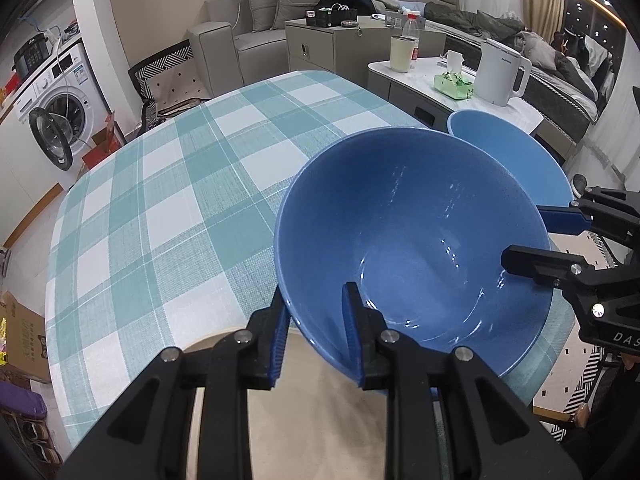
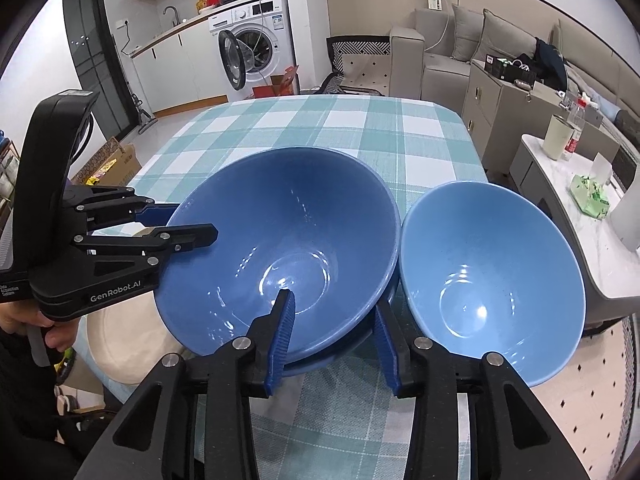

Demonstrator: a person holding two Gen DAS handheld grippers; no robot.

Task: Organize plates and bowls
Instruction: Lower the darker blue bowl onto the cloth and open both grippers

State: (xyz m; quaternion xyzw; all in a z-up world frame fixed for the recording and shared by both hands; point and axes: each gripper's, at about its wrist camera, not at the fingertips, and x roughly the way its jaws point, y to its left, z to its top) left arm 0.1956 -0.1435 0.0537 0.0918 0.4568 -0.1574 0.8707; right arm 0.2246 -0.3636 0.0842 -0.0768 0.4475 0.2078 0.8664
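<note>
A dark blue bowl [image 1: 412, 232] [image 2: 280, 240] is held above the checked tablecloth [image 1: 180, 208], with another dark blue piece just under it [image 2: 352, 344]. My left gripper [image 1: 316, 316] [image 2: 192, 224] straddles its near rim, one finger inside and one outside. My right gripper [image 2: 332, 316] [image 1: 524, 236] straddles the opposite rim the same way; its jaws stand wider than the wall. A light blue bowl [image 2: 492, 280] [image 1: 516, 152] stands on the table just right of it. A cream plate [image 2: 124, 344] [image 1: 320, 420] lies at the table's near edge, partly under the dark bowl.
The checked table [image 2: 360, 128] stretches beyond the bowls. A white side table [image 2: 580, 208] with a cup, bottle and tissue pack stands to the right. A sofa [image 1: 256, 28] and a washing machine [image 2: 256, 40] are beyond. A cardboard box [image 2: 112, 164] sits on the floor.
</note>
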